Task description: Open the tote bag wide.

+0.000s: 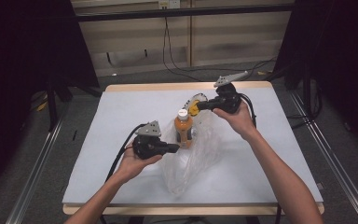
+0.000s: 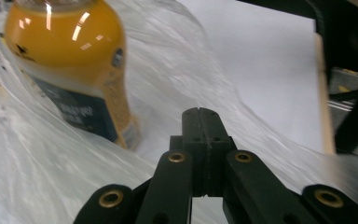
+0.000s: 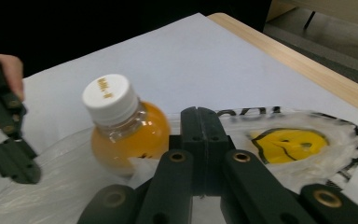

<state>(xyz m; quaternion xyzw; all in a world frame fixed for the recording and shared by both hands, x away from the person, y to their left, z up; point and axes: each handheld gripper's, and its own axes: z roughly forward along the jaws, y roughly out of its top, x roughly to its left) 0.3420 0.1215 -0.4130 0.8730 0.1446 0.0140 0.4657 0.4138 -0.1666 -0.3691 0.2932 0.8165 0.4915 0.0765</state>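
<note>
An orange juice bottle (image 1: 183,128) with a white cap (image 3: 109,98) stands upright inside a clear plastic bag (image 1: 193,163) at the table's middle. The bag carries a yellow smiley print (image 3: 289,144). My left gripper (image 1: 179,147) is just left of the bottle, its jaws closed on the bag's film (image 2: 51,172), with the bottle (image 2: 70,60) close at upper left. My right gripper (image 1: 196,107) is behind the bottle (image 3: 121,135), shut on the bag's rim by the smiley. The left gripper (image 3: 9,140) also appears at the left of the right gripper view.
The white table top (image 1: 121,116) has a wooden edge (image 1: 168,87) at the far side. Dark frame posts (image 1: 51,98) stand at both sides and cables (image 1: 177,65) lie on the floor beyond.
</note>
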